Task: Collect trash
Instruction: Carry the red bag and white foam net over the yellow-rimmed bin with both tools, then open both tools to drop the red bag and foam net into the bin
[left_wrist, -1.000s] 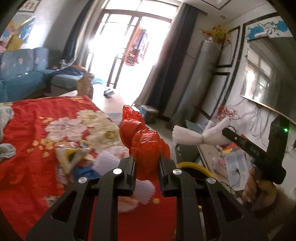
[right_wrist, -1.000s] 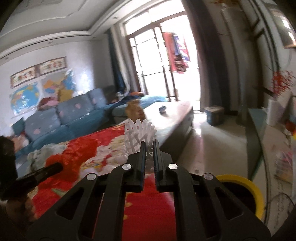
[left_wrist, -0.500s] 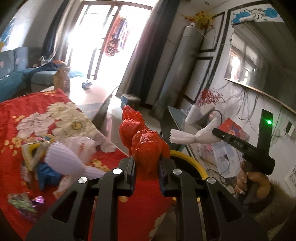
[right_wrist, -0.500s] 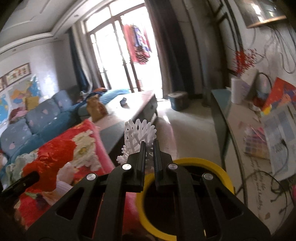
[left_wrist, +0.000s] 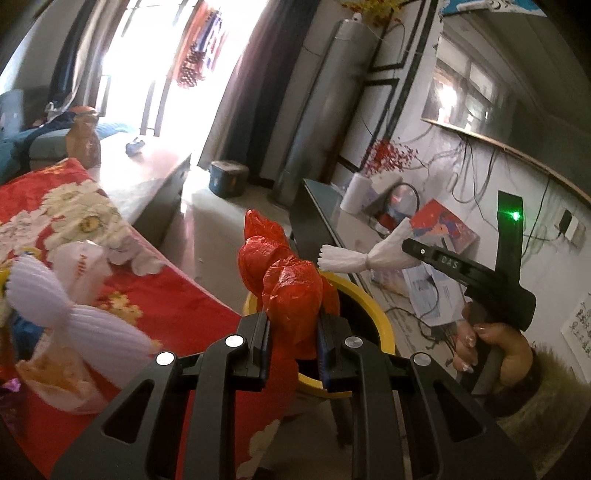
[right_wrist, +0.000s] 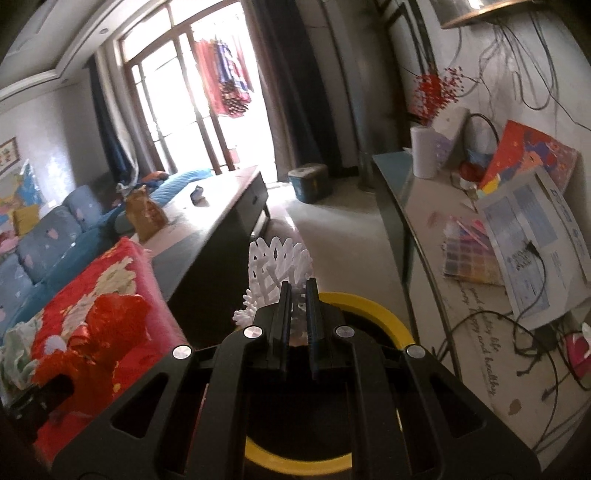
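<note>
A crumpled red plastic bag (left_wrist: 291, 284) is being gripped between the left gripper's (left_wrist: 291, 328) fingers above the yellow-rimmed bin (left_wrist: 373, 310). White foam netting (right_wrist: 279, 269) is being pinched by the right gripper (right_wrist: 297, 306) over that bin's rim.
</note>
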